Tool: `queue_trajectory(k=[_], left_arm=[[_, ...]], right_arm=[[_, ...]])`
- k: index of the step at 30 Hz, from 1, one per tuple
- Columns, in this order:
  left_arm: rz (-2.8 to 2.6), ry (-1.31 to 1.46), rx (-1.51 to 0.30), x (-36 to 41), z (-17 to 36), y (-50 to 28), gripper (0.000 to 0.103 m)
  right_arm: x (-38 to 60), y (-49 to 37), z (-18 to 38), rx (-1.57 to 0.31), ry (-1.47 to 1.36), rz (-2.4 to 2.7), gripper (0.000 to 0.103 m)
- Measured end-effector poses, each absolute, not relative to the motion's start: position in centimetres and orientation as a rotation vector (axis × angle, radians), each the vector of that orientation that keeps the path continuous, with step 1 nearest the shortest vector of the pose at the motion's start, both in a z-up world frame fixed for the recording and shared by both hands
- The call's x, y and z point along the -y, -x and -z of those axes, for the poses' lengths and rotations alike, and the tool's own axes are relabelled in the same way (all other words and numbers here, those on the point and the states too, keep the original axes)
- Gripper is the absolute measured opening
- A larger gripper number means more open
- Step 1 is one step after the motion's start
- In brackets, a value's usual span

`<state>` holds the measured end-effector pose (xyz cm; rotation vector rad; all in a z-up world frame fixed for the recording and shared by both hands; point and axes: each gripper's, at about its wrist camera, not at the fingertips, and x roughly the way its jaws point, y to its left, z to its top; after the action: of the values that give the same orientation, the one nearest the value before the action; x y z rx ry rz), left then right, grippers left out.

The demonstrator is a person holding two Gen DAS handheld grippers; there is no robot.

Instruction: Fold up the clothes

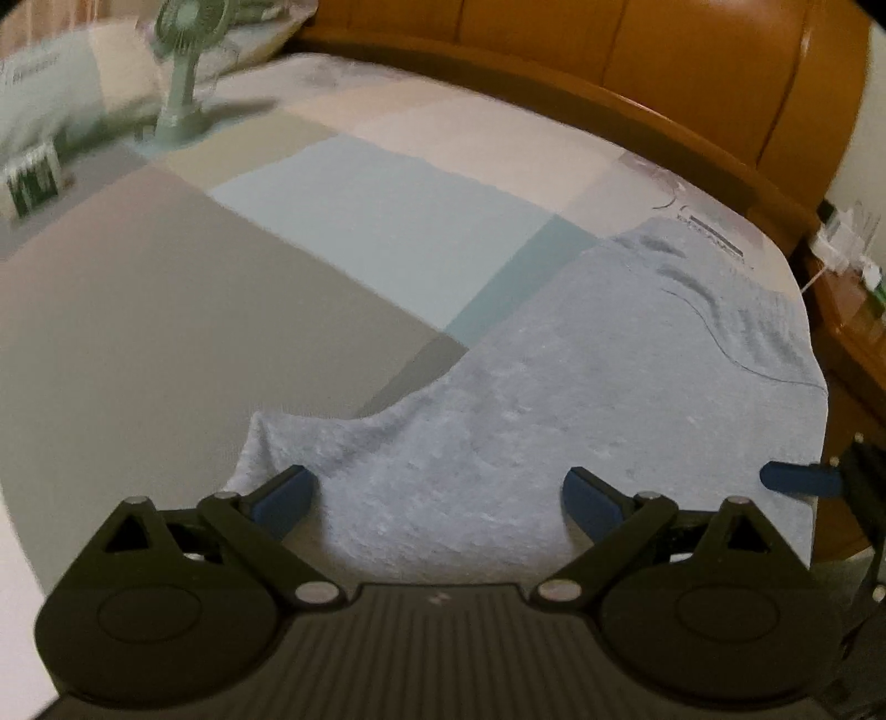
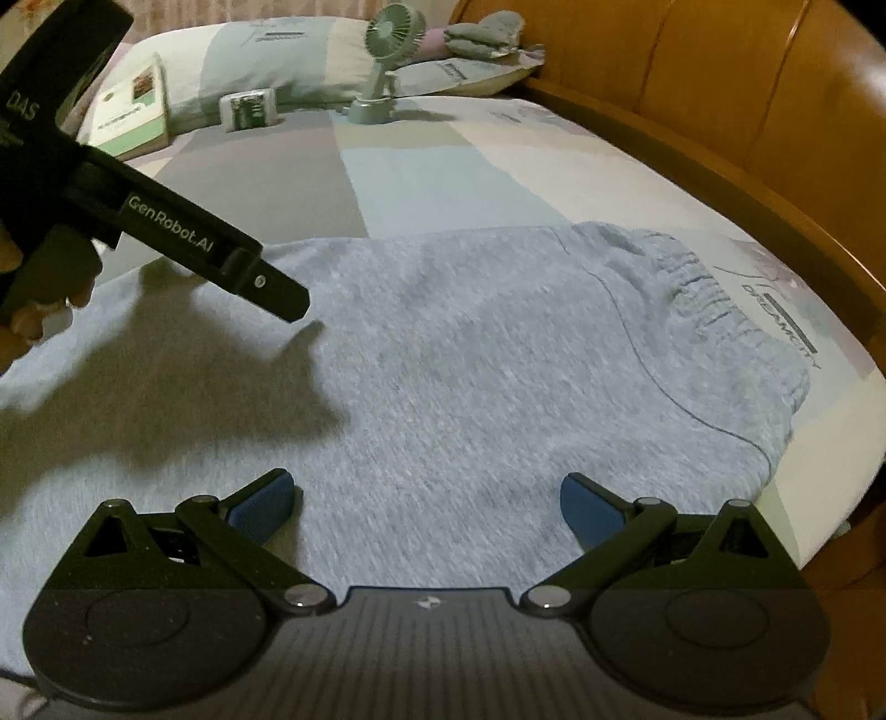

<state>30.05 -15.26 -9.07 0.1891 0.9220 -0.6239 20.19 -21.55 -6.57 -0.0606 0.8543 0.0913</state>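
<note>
A pair of light grey sweatpants (image 2: 470, 360) lies flat on the bed, its gathered elastic waistband (image 2: 714, 299) at the far right. In the left wrist view the same sweatpants (image 1: 554, 399) stretch toward me, and a raised fold of cloth sits by the left fingertip. My left gripper (image 1: 440, 498) is open just above the near edge of the cloth, holding nothing. My right gripper (image 2: 429, 507) is open over the cloth, empty. The left gripper's black body (image 2: 183, 238), held by a hand, shows at upper left in the right wrist view.
The bed has a patchwork sheet (image 1: 332, 232) of grey, blue and cream. A small green fan (image 2: 387, 61), a book (image 2: 133, 111), a small box (image 2: 249, 108) and pillows (image 2: 266, 50) sit at the head. A wooden bed frame (image 2: 747, 111) curves along the right.
</note>
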Motion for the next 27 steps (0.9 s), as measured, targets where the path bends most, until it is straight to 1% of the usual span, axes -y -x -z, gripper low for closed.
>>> queue_trajectory(k=[2,7,11,14,19,27], left_arm=[[0.617,-0.211,-0.903,15.0,8.7,-29.3,0.097],[0.6,-0.264,-0.854,14.5,7.7,-27.4,0.097],[0.572,-0.32,-0.824,14.1,7.1,-26.1,0.097],[0.52,-0.355,-0.81,13.3,7.0,-25.8,0.097],[0.487,-0.32,-0.804,11.8,6.2,-25.4,0.097],[0.465,-0.314,-0.812,10.6,5.9,-24.0,0.097]], right_arm=[[22.3,-20.2,5.9,-0.851,0.043,-0.111,0.103],[26.7,-21.1,3.6,-0.762,-0.014,-0.04,0.103],[30.1,-23.2,5.4,-0.86,-0.083,0.065,0.103],[30.7,-22.9,5.3,-0.852,-0.102,0.069,0.103],[28.5,-22.3,3.6,-0.854,-0.098,0.004,0.103],[21.5,-20.0,3.7,-0.918,0.08,-0.247,0.103]])
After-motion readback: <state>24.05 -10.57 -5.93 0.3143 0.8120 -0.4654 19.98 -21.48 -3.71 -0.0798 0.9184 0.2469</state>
